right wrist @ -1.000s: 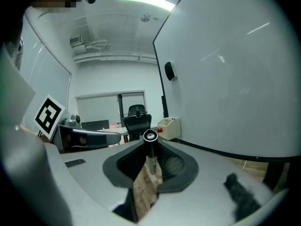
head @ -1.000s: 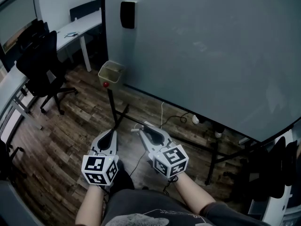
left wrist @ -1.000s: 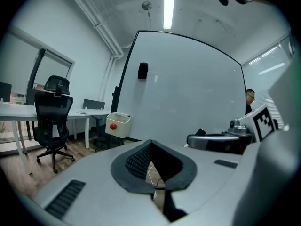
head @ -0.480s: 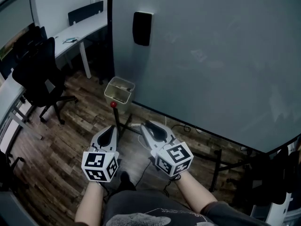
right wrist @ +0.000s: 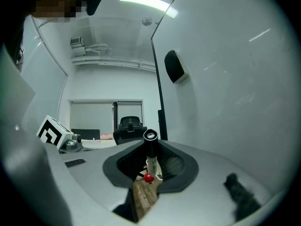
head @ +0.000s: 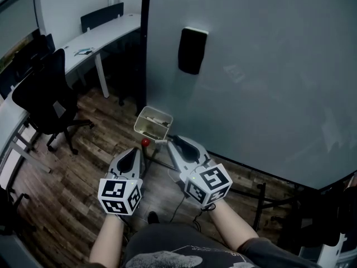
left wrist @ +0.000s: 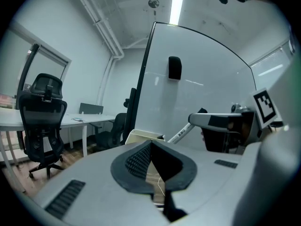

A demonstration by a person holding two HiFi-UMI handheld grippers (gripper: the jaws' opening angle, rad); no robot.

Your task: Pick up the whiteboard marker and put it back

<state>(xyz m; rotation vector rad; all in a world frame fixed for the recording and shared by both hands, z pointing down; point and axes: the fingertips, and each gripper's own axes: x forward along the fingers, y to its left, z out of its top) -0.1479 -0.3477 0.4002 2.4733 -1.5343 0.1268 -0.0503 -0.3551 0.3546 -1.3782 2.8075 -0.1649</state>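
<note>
My right gripper is shut on the whiteboard marker, a white barrel with a black cap. In the right gripper view the marker stands up between the pads, cap end away from the camera. The left gripper view shows the marker slanting down out of the right gripper. A beige marker tray hangs at the whiteboard's lower left corner, just beyond the marker's tip. My left gripper hovers beside the right one, shut and holding nothing.
A black eraser sticks to the whiteboard above the tray. A red knob sits on the board's stand below the tray. Black office chairs and a white desk stand to the left on the wooden floor.
Both grippers have moved forward toward the whiteboard's corner. The tray and eraser now sit closer, and the marker's tip is near the tray's front edge.
</note>
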